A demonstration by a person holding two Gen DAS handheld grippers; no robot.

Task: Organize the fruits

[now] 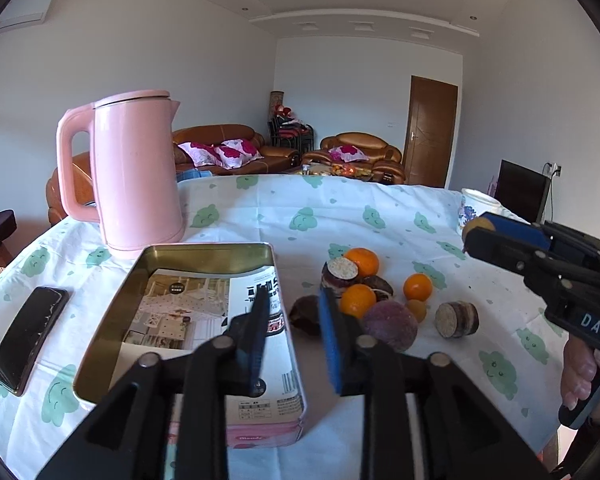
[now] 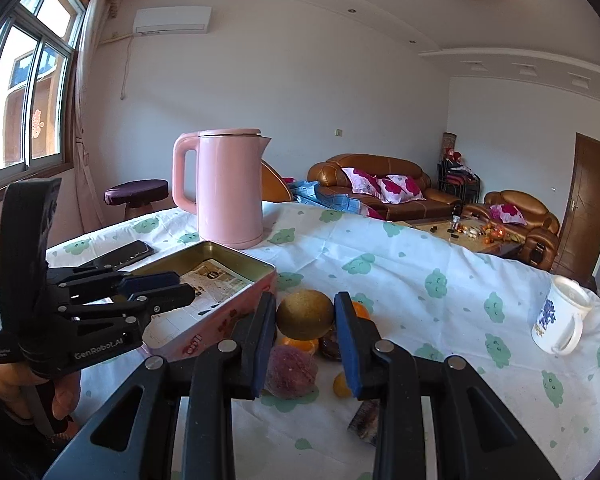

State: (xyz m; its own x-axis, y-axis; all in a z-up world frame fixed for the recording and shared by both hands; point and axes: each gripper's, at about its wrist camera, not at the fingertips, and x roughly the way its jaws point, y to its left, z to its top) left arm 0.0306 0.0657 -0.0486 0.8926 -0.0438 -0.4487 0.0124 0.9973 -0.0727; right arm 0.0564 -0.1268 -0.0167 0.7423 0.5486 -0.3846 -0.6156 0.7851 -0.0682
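Observation:
A pile of fruit lies on the tablecloth: several oranges, a purple passion fruit and cut dark pieces. An open metal tin with a paper inside stands to the left of the pile. My left gripper is open and empty, low over the tin's right edge. My right gripper is shut on a round brown-gold fruit, held above the pile; it also shows in the left wrist view. The passion fruit lies below it.
A pink kettle stands behind the tin. A black phone lies at the left. A white mug stands at the right. The table's far edge is behind the kettle, with sofas beyond.

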